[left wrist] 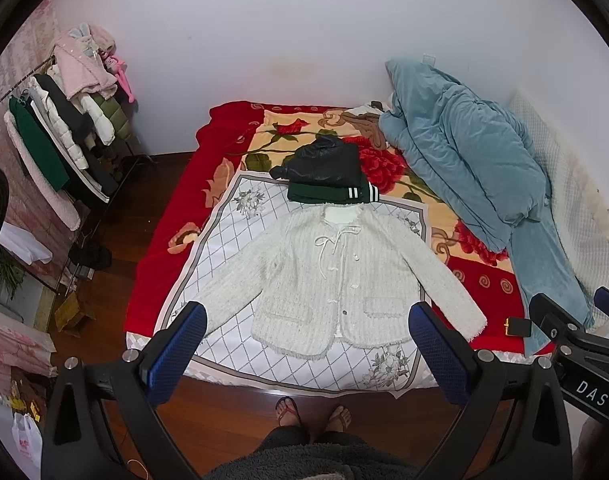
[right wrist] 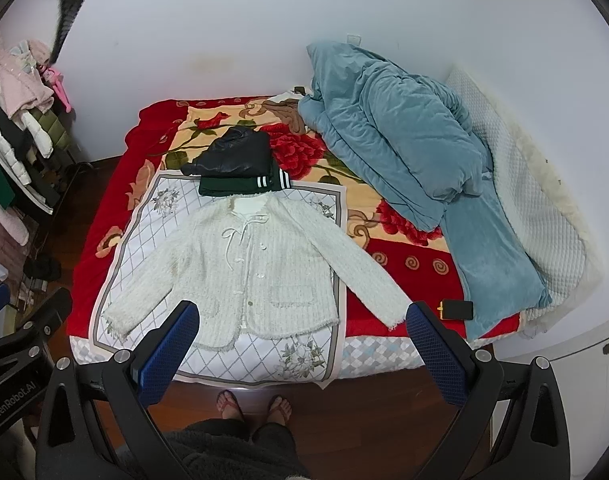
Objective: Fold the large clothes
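White cardigan (left wrist: 336, 276) lies flat on the bed; left gripper (left wrist: 307, 334) and right gripper (right wrist: 302, 330) spread wide.

The cardigan (left wrist: 336, 276) lies flat, front up, sleeves spread, on a cloth (left wrist: 304, 364) covering the near part of the bed (left wrist: 160, 264). Directly behind its collar sits a stack of folded clothes (left wrist: 324, 172). A bundled quilt (left wrist: 464, 160) occupies the bed's right side (reaching the far wall). A clothes rack (left wrist: 64, 128) stands left of the bed. A phone (right wrist: 458, 309) rests near the right sleeve's cuff.
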`<state>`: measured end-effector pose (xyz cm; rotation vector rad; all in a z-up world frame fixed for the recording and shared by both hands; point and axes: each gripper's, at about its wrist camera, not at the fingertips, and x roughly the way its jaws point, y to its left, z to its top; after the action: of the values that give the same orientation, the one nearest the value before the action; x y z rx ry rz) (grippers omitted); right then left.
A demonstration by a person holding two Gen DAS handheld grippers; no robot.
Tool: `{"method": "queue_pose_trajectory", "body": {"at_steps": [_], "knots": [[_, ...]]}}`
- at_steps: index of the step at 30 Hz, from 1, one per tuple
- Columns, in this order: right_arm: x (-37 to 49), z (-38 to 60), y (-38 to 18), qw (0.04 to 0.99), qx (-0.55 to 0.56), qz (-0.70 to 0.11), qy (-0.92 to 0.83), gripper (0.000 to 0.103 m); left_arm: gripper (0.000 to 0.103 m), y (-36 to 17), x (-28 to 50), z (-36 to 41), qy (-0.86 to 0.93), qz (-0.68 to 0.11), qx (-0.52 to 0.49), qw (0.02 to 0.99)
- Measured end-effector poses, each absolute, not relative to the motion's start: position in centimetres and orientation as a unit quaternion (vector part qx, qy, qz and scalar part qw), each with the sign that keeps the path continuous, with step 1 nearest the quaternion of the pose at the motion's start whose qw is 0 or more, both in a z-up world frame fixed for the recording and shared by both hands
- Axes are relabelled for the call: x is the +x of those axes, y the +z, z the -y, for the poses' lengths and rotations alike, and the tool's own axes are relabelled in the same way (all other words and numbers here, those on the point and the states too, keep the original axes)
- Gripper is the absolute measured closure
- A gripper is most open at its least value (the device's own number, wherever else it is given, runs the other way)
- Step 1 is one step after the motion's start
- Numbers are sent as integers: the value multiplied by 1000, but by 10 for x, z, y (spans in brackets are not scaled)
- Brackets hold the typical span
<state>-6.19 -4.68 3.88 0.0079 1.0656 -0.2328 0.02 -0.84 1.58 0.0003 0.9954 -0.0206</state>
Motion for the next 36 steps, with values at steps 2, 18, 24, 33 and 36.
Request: {"method": "queue_pose_trajectory", "body": {"at_steps": [2, 18, 24, 33, 36], "knots": [[-62, 46, 39, 855, 3, -506, -112, 0, 0, 16, -1, 9, -10, -477, 0, 879], [-59, 45, 46, 855, -2, -507, -109, 0, 0, 18, -8, 6, -11, -477, -2, 879], [-59, 44, 44, 855, -3, -508, -108, 0, 0, 15, -10, 5, -10, -477, -3, 879], [-63, 42, 42, 854, -6, -509, -108, 0, 0, 14, -12, 5, -11, -479, -4, 878], [-63, 41, 41, 853, -7, -510, -108, 0, 0, 13, -12, 5, -11, -478, -4, 878]]}}
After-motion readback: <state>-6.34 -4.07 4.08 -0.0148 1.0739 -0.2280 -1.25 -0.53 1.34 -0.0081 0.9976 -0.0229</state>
